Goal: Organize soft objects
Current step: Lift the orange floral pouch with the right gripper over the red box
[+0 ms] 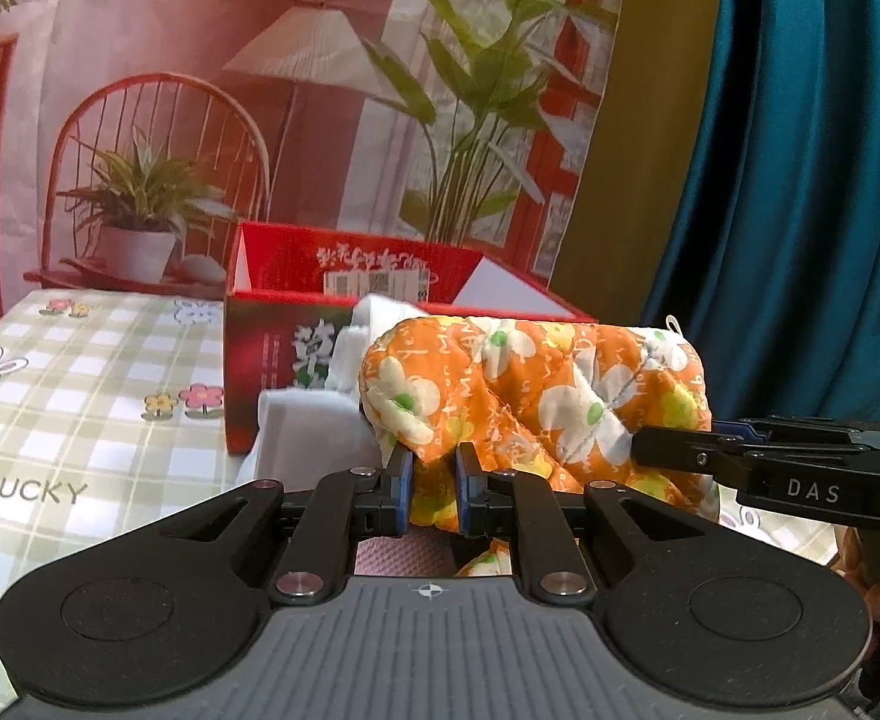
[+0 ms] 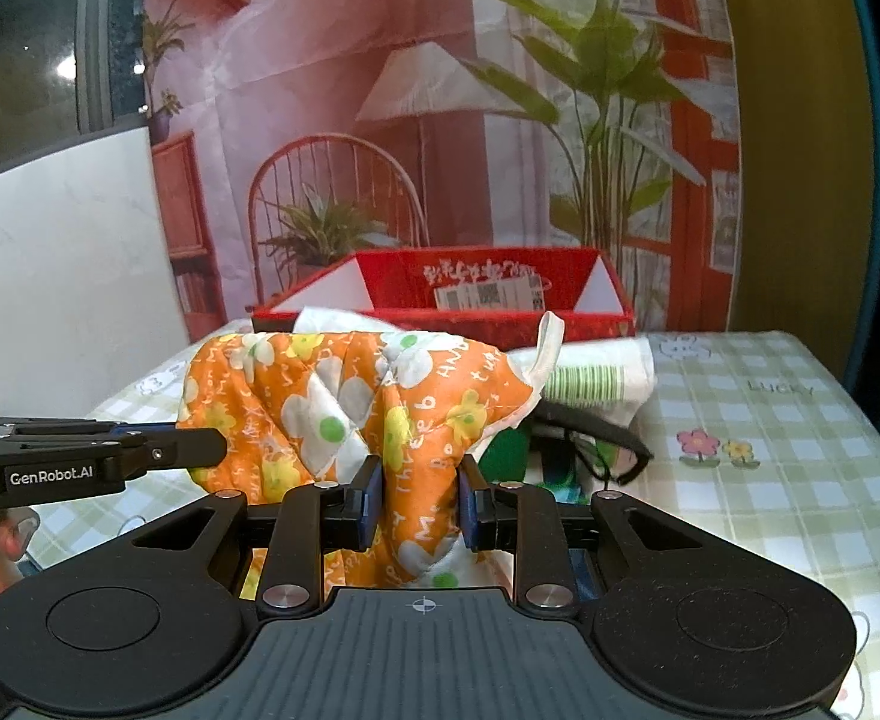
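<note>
An orange quilted cloth with white and yellow flowers (image 1: 535,396) hangs folded between both grippers, lifted off the table. My left gripper (image 1: 434,489) is shut on its lower left edge. My right gripper (image 2: 419,501) is shut on a bunched fold (image 2: 422,468) near the cloth's other end; in the left wrist view it enters from the right (image 1: 673,450). A white loop (image 2: 550,342) sticks up from the cloth's right corner. The open red box (image 1: 380,312) stands just behind the cloth, with white cloth (image 1: 350,354) draped over its front wall.
A green-and-white checked tablecloth (image 1: 80,408) covers the table. A folded white and green striped towel (image 2: 595,381) and a black strap (image 2: 601,438) lie right of the orange cloth. Behind the box hangs a printed backdrop (image 2: 380,120); a teal curtain (image 1: 799,180) is at right.
</note>
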{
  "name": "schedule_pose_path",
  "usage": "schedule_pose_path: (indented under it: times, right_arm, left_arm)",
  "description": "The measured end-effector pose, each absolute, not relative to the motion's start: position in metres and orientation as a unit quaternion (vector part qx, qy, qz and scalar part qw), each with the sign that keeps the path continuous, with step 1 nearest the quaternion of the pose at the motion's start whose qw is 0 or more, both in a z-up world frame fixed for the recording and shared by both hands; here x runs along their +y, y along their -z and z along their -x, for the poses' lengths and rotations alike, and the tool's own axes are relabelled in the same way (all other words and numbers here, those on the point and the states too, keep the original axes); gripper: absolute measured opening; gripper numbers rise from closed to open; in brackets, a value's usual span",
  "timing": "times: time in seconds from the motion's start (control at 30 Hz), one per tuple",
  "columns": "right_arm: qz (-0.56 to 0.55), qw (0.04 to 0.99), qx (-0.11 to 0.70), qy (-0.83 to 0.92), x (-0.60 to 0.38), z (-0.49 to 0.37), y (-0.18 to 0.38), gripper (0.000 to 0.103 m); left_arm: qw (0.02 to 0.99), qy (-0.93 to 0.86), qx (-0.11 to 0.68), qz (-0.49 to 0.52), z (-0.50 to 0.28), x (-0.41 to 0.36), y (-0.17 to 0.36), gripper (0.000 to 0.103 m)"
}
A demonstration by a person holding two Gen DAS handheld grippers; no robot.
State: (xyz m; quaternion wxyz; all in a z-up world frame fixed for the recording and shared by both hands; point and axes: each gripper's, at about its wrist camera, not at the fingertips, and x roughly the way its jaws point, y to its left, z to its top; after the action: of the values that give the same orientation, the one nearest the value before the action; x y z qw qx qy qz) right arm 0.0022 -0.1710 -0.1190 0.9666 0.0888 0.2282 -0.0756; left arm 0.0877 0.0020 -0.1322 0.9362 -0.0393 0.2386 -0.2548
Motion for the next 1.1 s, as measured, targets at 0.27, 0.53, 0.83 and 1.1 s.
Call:
schedule_pose_path:
  times: [0.27,0.53,0.83,1.1]
  right_arm:
    - [-0.082,0.972,0.211,0.066,-0.176,-0.008,0.1,0.024]
    - [-0.076,0.974,0.204,0.054,-0.181,-0.021,0.089,0.024]
    - [-0.079,0.976,0.2,0.03,-0.203,-0.055,0.064,0.024]
    - [-0.082,0.98,0.181,0.021,-0.235,-0.1,0.036,0.024]
  left_arm:
    - [0.939,0.255,0.227,0.041,-0.088,0.003,0.12,0.015]
    - [0.942,0.255,0.214,0.036,-0.097,0.004,0.106,0.015]
    - [0.944,0.266,0.192,0.027,-0.132,-0.002,0.075,0.015]
    - [0.946,0.268,0.182,0.021,-0.178,-0.015,0.049,0.015]
